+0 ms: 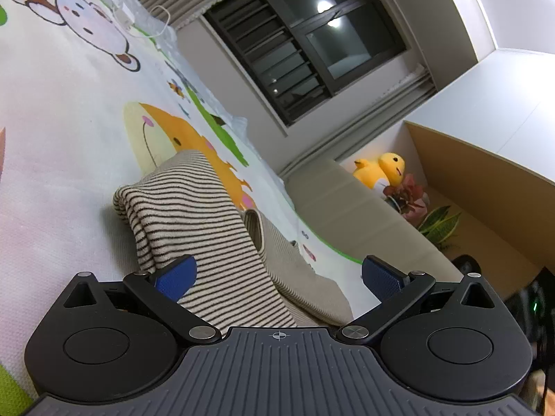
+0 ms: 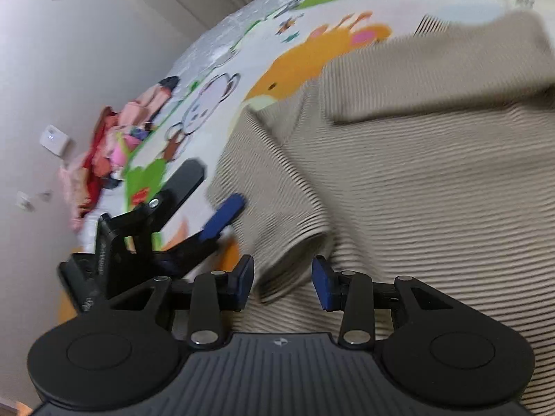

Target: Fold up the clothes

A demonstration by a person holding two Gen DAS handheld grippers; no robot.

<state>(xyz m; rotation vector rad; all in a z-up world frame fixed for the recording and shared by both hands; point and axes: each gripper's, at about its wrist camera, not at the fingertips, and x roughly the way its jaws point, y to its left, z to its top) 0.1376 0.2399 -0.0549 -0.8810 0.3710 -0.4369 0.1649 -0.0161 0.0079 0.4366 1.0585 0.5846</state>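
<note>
Striped sweater (image 1: 194, 222) heaped on cartoon play mat (image 1: 69, 111), at centre to 6 o'clock in left wrist view, folded over beige ribbed garment (image 1: 298, 270) at 5 o'clock. Left gripper (image 1: 277, 277) spread wide above the stripes, blue pads (image 1: 175, 277) clear of cloth, pinching nothing. Right gripper (image 2: 282, 282) parted, straddling a ribbed cuff (image 2: 298, 239) at 6 o'clock, not closed on it; contact unclear through blur. Yellow plush duck (image 1: 381, 170) at 3 o'clock.
</note>
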